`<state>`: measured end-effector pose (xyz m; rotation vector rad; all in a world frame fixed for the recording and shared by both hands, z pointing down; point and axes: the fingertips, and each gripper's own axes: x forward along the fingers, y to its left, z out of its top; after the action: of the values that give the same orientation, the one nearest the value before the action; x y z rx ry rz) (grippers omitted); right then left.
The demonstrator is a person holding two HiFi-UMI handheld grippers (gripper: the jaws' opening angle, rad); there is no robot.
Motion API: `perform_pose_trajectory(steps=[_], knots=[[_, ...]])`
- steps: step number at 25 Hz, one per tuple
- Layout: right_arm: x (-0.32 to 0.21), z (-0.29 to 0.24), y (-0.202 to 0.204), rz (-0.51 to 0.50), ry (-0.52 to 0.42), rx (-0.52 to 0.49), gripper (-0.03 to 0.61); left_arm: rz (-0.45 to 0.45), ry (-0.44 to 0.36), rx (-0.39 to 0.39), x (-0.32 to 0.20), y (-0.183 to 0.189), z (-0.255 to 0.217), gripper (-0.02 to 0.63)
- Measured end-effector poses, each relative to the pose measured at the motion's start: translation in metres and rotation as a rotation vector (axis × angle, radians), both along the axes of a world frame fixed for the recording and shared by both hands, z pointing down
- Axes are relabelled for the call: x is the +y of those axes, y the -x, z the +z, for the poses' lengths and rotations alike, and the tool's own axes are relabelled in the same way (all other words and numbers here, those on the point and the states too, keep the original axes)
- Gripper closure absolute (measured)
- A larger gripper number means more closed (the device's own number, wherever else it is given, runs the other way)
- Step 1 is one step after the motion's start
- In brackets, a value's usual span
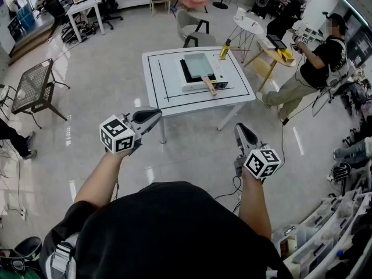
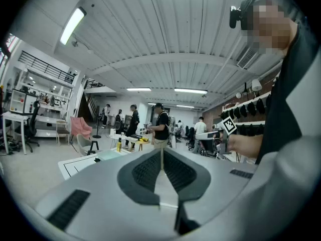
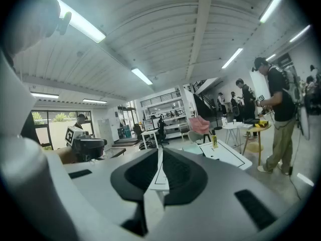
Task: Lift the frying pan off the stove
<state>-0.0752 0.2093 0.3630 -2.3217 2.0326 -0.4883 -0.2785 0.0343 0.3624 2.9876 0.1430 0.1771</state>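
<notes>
Head view: frying pan sat on stove atop white table. The 2 tools, left gripper & right gripper, hung apart from table's near edge.
Left gripper view: jaws together, empty.
Right gripper view: jaws together, empty.

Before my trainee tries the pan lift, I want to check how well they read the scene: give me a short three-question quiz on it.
1. True or false: the left claw is shut on the frying pan.
2. The pan's wooden handle points: A) toward the person holding the claws; B) away from that person; C) straight up.
3. What stands at the far right corner of the white table?

Key:
1. False: both it and the right claw are shut, empty and well short of the table.
2. A.
3. A yellow bottle.
</notes>
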Motion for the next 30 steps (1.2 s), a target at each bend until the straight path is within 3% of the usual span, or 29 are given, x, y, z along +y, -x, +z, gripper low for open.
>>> perform_pose_trajectory(steps=[9, 15, 30], knots=[[-0.008, 0.007, 0.007, -0.009, 0.010, -0.016, 0.546, 0.012, 0.015, -0.011, -0.006, 0.000, 0.005, 0.595], [-0.011, 0.001, 0.008, -0.017, 0.016, 0.035, 0.546, 0.014, 0.038, -0.023, -0.005, -0.002, 0.009, 0.597], [-0.021, 0.013, -0.025, 0.013, 0.007, -0.031, 0.548, 0.025, 0.059, -0.064, -0.010, -0.029, 0.019, 0.598]])
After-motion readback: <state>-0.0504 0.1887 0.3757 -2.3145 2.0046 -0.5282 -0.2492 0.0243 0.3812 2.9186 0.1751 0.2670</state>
